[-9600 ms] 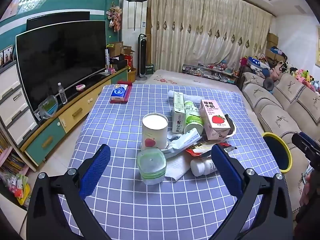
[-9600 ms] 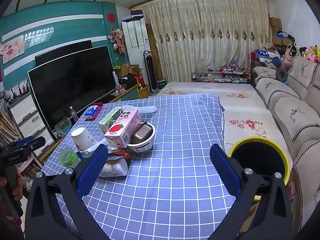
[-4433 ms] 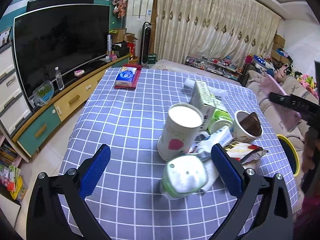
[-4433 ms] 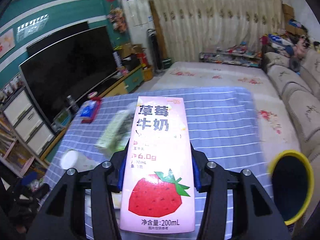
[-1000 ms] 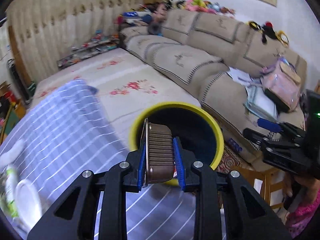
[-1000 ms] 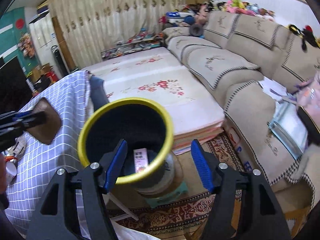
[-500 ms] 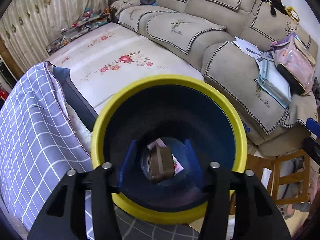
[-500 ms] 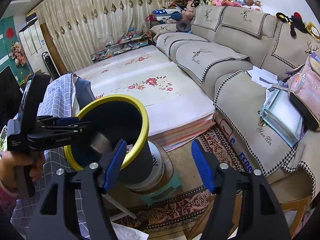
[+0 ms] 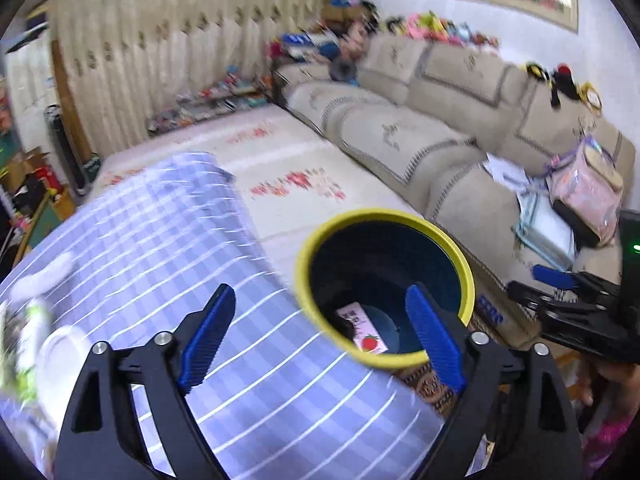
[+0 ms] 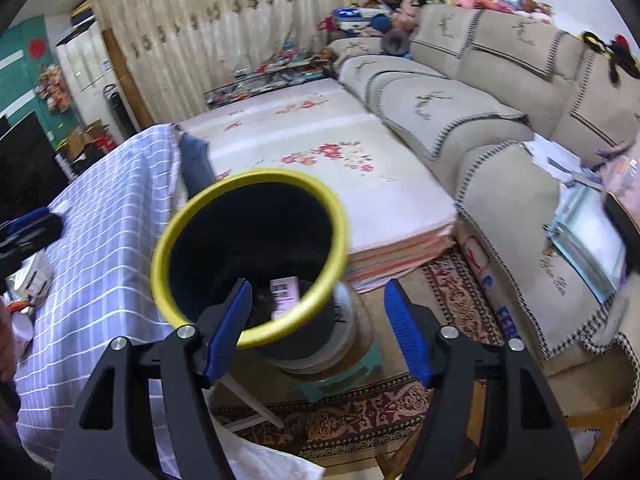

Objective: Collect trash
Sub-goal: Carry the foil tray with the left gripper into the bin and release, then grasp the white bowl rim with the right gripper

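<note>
Inside the bin: a pink strawberry milk carton (image 9: 363,327) lies on the bottom, with a dark item beside it that is too dim to identify.
Bin: a dark waste bin with a yellow rim (image 9: 466,272) stands just off the worktop's edge, between the worktop and the sofa; in the right wrist view the bin (image 10: 338,216) sits on a round base over a small green stool (image 10: 344,376).
Left tongs: the left tongs (image 9: 320,332) hang over the worktop's edge and the bin's near rim, their blue pads spreading apart at this moment, nothing between them.
Right tongs: the right tongs (image 10: 320,326) hover beside the bin, set moderately wide, gripping nothing; the bin's rim shows past the left pad.
Worktop: a blue checked cloth (image 9: 168,248) covers it; blurred cups and packets (image 9: 36,328) remain at its far left.
Surroundings: a beige sofa (image 10: 500,128) with papers and a pink bag (image 9: 588,192), a floral mat (image 10: 320,148), a patterned rug (image 10: 360,420), and cream curtains (image 9: 180,40).
Person: a hand (image 9: 608,380) grips the other tool at the right edge of the left wrist view.
</note>
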A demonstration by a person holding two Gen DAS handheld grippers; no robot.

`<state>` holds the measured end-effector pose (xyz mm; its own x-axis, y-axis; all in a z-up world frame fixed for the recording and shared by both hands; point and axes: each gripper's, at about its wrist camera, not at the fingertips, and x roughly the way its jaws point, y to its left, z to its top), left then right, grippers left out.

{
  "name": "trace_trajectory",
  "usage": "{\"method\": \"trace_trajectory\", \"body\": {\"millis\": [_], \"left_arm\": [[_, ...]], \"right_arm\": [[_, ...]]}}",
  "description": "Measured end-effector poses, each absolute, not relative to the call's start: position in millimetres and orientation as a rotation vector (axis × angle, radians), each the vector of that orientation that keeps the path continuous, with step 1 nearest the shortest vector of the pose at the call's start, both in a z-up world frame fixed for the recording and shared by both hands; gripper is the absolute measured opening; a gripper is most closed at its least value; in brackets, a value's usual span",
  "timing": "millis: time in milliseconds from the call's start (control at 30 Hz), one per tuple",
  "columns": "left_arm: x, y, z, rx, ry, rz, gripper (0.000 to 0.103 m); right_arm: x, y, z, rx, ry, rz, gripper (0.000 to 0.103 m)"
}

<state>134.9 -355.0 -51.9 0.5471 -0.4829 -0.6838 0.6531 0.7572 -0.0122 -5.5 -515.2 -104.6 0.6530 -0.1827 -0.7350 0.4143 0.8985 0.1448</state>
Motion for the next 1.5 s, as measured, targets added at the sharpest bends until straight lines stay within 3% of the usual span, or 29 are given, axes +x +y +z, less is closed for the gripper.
{"method": "trace_trajectory", "body": {"millis": [133, 467, 833, 1267, 1333, 1400, 1500], "left_arm": [[114.0, -285.0, -32.6, 0.202, 0.647, -0.554, 0.096], [82.4, -111.0, -35.1, 0.047, 0.619, -0.198, 0.098], [68.4, -41.6, -39.2, -0.049, 0.592, -0.137, 0.098], [63.3, -35.1, -48.4, -0.078, 0.614, -0.141, 0.098], [63.4, -34.4, -49.0, -0.077, 0.617, -0.139, 0.098], [64.9, -32.8, -50.2, -0.076, 0.623, -0.137, 0.098], [66.1, -32.0, -52.6, -0.084, 0.632, -0.138, 0.098]], "right_arm": [[24.3, -478.5, -102.2, 0.273, 0.804, -0.238, 0.07], [118.9, -326.3, -66.8, 0.099, 0.793, 0.127, 0.07], [197.3, -217.5, -60.2, -0.01, 0.874, 0.232, 0.067], [232.6, -188.1, -115.6, -0.012, 1.017, 0.208, 0.045], [236.4, -188.2, -119.8, -0.002, 1.024, 0.203, 0.033], [237.3, -190.6, -121.4, 0.019, 1.022, 0.204, 0.013], [236.6, -195.9, -119.1, 0.054, 1.006, 0.209, 0.009]]}}
